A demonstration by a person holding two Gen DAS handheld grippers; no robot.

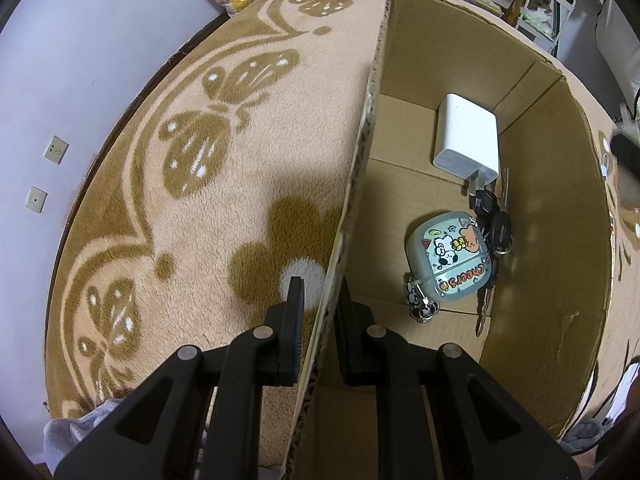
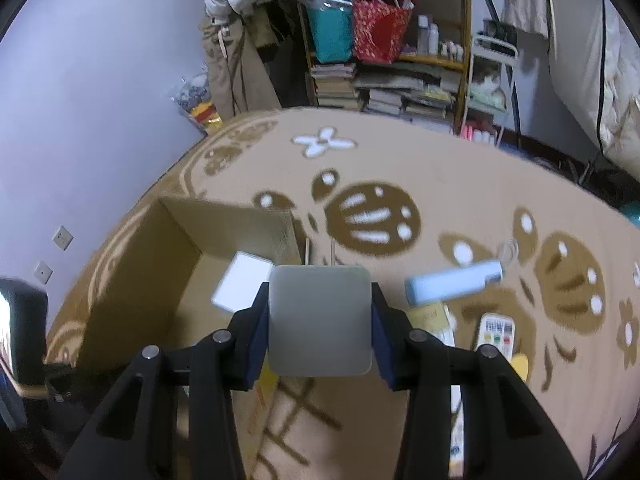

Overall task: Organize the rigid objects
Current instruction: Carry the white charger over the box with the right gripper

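My left gripper (image 1: 320,300) is shut on the left wall of an open cardboard box (image 1: 360,148), one finger outside and one inside. On the box floor lie a white charger (image 1: 466,140), a cartoon-printed earbud case (image 1: 448,256) and a bunch of dark keys (image 1: 496,224). My right gripper (image 2: 319,300) is shut on a grey square charger (image 2: 319,320) with its two prongs pointing forward, held above the box's near right corner. The box (image 2: 132,264) and the white charger (image 2: 242,284) show below and to the left in the right wrist view.
The box sits on a beige blanket (image 1: 192,216) with brown butterfly patterns. To the right of it lie a light blue case (image 2: 454,282), a remote control (image 2: 496,332) and a yellow booklet (image 2: 432,316). A cluttered bookshelf (image 2: 388,48) stands behind, a lilac wall to the left.
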